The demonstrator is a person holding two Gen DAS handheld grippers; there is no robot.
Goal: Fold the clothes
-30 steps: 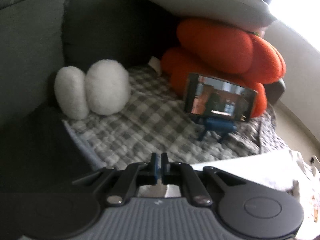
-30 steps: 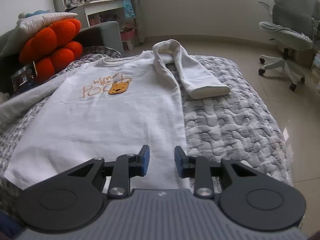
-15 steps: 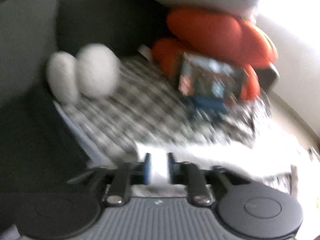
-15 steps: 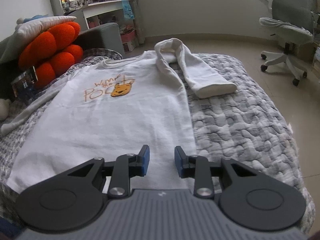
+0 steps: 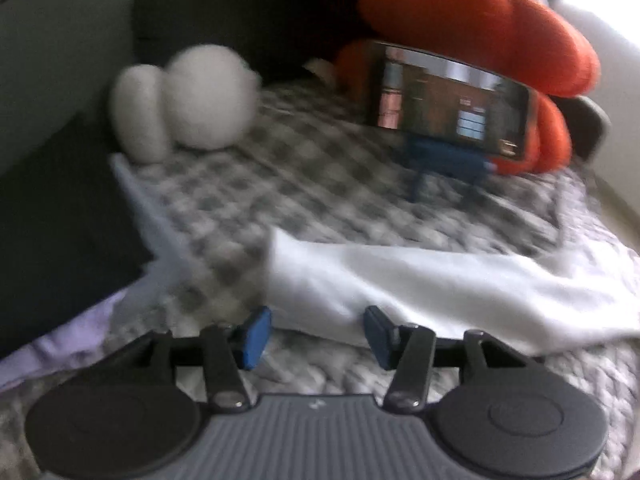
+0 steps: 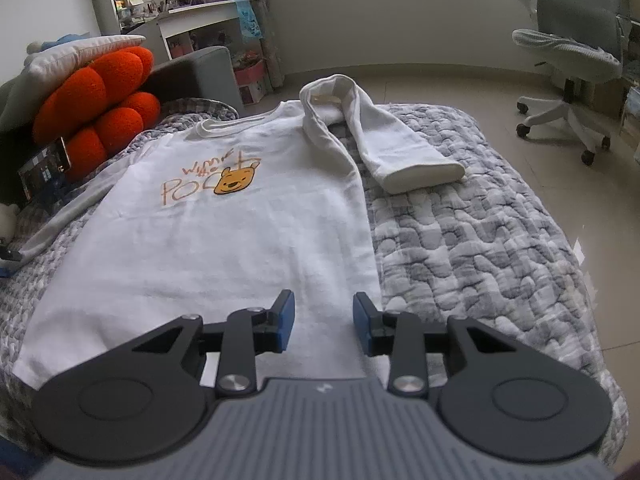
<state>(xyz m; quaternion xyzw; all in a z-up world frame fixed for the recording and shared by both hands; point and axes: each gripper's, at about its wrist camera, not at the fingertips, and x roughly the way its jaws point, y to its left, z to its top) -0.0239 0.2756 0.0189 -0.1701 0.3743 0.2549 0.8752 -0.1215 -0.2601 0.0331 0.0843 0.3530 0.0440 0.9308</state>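
While the white sweatshirt (image 6: 224,216) lies face-up on the bed (image 6: 480,232), its left sleeve (image 5: 420,280) runs crosswise, cuff end just ahead of the left claw (image 5: 316,332), whose jaws have just been opening, empty; right claw (image 6: 324,322) hovers part-open, empty, over the hem.

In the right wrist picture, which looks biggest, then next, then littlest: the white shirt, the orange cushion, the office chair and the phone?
1. white shirt, by far
2. office chair and orange cushion: they look about alike, and both sit far back, so I won't rank them
3. phone, smallest
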